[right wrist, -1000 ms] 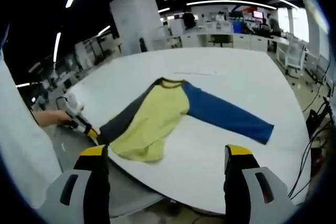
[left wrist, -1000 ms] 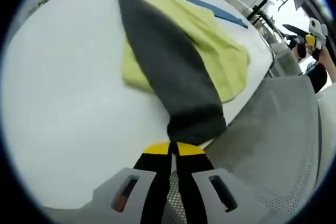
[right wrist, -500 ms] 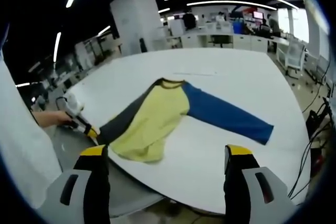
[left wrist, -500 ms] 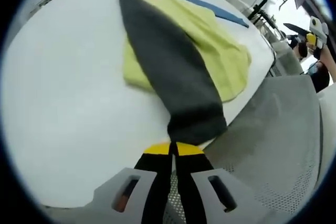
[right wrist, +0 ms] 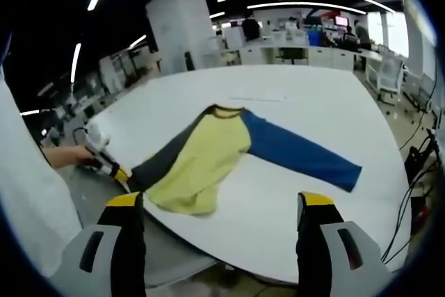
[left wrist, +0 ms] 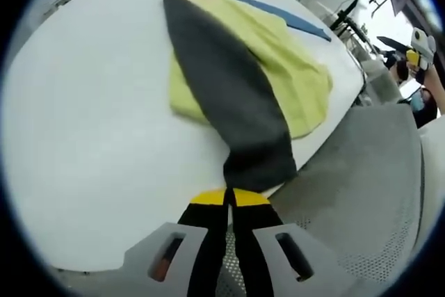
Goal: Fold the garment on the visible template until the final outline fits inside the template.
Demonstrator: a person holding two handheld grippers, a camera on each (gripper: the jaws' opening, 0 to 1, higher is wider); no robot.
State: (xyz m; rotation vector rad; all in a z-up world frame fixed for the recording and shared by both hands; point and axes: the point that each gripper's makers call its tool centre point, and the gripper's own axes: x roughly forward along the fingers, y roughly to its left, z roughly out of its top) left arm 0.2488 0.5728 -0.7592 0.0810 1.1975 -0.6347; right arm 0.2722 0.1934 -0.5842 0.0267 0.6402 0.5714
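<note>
A long-sleeved shirt lies on a white table [left wrist: 76, 116]: yellow body [left wrist: 278, 67], grey sleeve [left wrist: 229, 95], blue sleeve [right wrist: 299, 154]. My left gripper [left wrist: 229, 199] is shut on the grey sleeve's cuff at the table's near edge; in the right gripper view that same gripper [right wrist: 115, 170] shows at the left, held by a hand. The grey sleeve [right wrist: 163, 158] runs from the collar across the yellow body [right wrist: 201, 161]. My right gripper [right wrist: 221, 203] hangs open well back from the table edge, nothing between its jaws. The blue sleeve [left wrist: 292, 17] stretches out flat.
A grey mesh chair [left wrist: 361, 186] stands right beside the table edge under my left gripper. The white table [right wrist: 306, 95] has bare room behind and beside the shirt. Desks and chairs [right wrist: 292, 43] fill the room beyond. A person's white sleeve [right wrist: 28, 193] is at the left.
The left gripper view has shifted slightly; the grey sleeve and shirt sit a little further right in it. The right gripper stays still and open.
</note>
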